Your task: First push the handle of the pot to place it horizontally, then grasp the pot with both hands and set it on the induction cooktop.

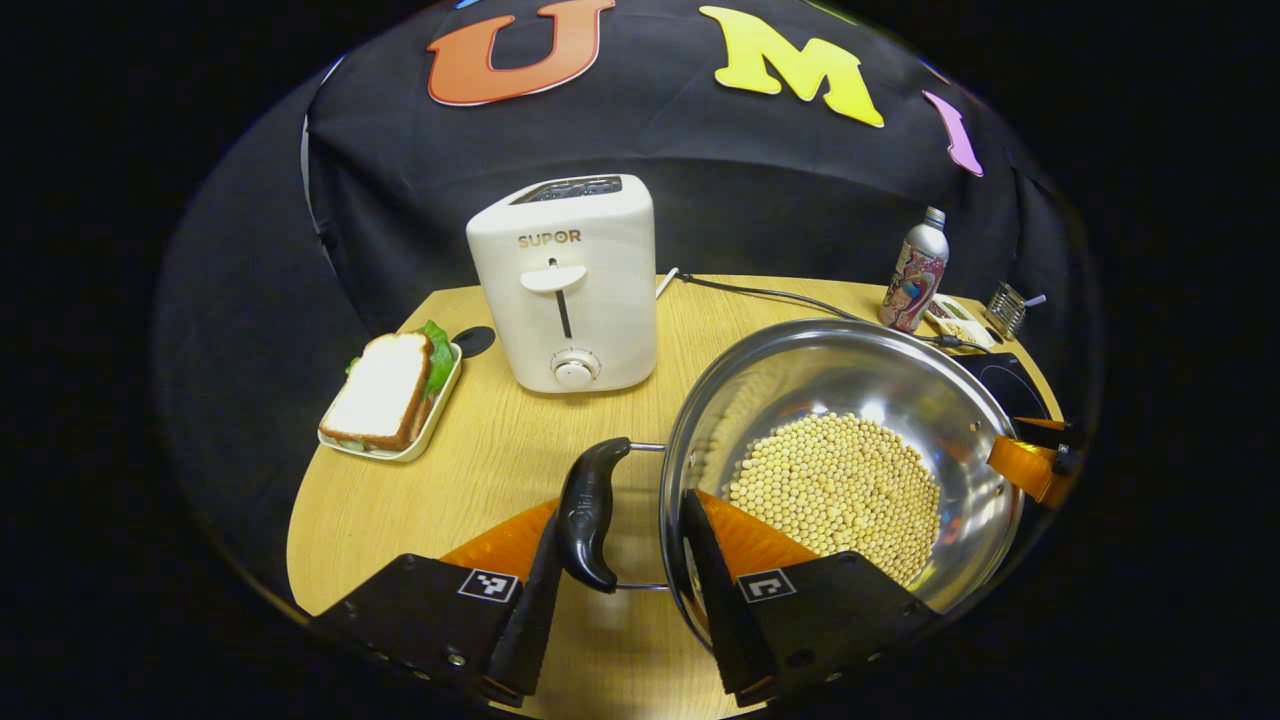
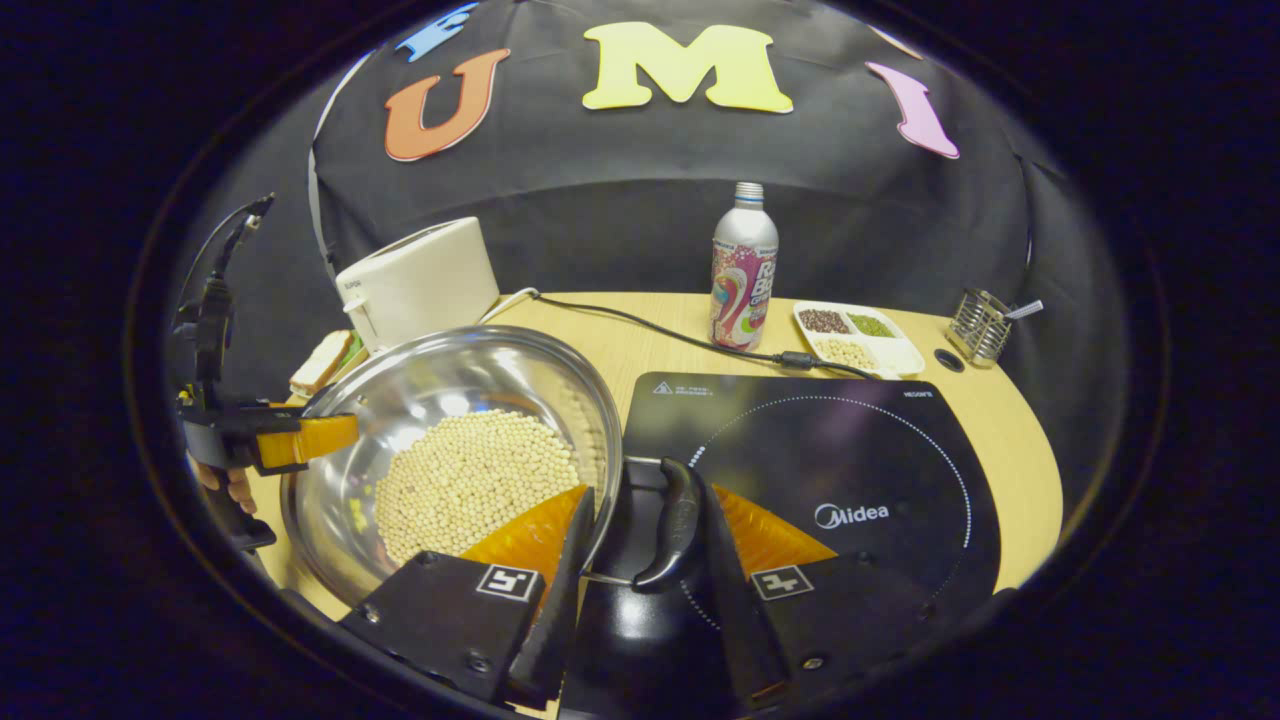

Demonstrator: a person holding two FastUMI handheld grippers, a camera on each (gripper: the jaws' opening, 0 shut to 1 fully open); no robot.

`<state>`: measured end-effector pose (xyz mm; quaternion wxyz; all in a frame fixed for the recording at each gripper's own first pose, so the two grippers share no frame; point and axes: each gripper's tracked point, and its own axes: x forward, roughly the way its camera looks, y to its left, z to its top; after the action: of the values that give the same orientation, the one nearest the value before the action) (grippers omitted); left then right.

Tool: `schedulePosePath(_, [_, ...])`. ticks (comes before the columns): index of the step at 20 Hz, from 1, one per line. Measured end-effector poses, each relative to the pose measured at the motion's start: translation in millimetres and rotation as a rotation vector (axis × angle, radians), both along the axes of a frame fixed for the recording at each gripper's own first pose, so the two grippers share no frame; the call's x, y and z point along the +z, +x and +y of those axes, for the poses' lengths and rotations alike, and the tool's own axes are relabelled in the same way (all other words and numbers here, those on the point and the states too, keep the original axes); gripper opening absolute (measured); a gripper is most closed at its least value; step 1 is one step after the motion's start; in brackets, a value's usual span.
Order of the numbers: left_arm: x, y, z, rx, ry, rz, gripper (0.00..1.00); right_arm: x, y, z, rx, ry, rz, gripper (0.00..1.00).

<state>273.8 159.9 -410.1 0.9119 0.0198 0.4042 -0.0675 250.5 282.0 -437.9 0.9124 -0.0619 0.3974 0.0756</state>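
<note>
Below, the pot [image 1: 840, 460], a steel bowl holding pale beans [image 1: 835, 490], sits on the wooden table [image 1: 460, 470], partly over the near-left edge of the cooktop [image 2: 830, 470] as seen in the right gripper view. Left gripper [image 1: 620, 590]: its fingers stand apart on either side of the pot's left handle [image 1: 590, 510]; one finger lies against the handle's outer side, the other sits at the pot's rim, so the handle lies between them, and whether both press on it cannot be told. Right gripper [image 2: 640, 590]: fingers likewise spread, with the right handle [image 2: 672, 525] between them; one finger lies inside the rim over the beans, the other beside the handle; a firm clamp cannot be confirmed. Both handles lie level with the rim. Behind the pot stand a toaster [image 1: 565, 285] and a sandwich [image 1: 385, 390] on a tray. A bottle [image 2: 744, 265], a divided dish [image 2: 858, 338] and a wire holder [image 2: 978, 325] stand beyond the cooktop.
</note>
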Motion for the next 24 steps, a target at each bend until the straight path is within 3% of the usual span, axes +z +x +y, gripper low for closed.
schedulePosePath(8, [26.0, -30.1, 1.6, 0.006, 0.056, 0.008, 0.64, 16.5, -24.4, -2.8, 0.04, -0.056, 0.027, 0.61])
schedulePosePath(16, [103.1, -60.0, -6.0, 0.027, 0.017, -0.025, 0.64, 94.2, -36.8, -11.2, 0.086, -0.036, 0.019, 0.61])
schedulePosePath(24, [187.0, -70.8, -38.6, -0.007, 0.026, -0.087, 0.64, 174.8, -40.2, -45.5, 0.126, -0.043, 0.021, 0.61])
